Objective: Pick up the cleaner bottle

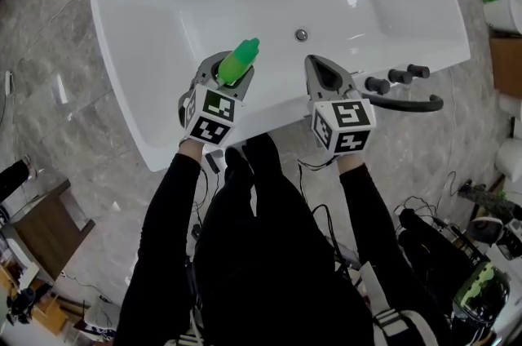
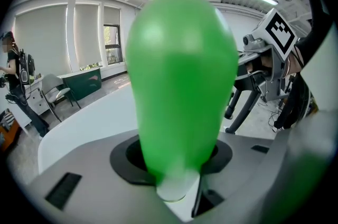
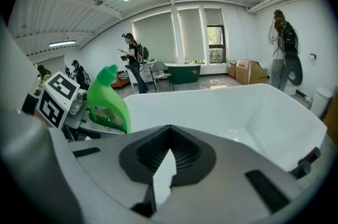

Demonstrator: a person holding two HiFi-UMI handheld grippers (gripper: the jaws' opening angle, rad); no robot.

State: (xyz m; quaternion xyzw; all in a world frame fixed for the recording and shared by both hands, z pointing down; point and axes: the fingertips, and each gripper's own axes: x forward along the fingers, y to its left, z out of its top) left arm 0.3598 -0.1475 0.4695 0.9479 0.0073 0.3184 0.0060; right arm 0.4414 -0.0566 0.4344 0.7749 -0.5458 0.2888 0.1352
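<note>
Over the near rim of a glossy white bathtub (image 1: 273, 112), smooth and rounded, the left gripper (image 1: 222, 73) pinches the cleaner bottle (image 1: 239, 63) by its lower part, with the grey jaws pressed against it. The cleaner bottle is bright green plastic, bulbous and tapering to a green cap, with a printed label on its side. Beside it, the right gripper (image 1: 320, 67) has its black-ribbed jaws drawn together on nothing. Matte black faucet fittings (image 1: 400, 83) sit on the rim.

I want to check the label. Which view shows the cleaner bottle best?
The right gripper view: the cleaner bottle shows side-on, cap and label visible. The head view shows it from above, held in the left gripper; the left gripper view shows only a blurred green mass.
</note>
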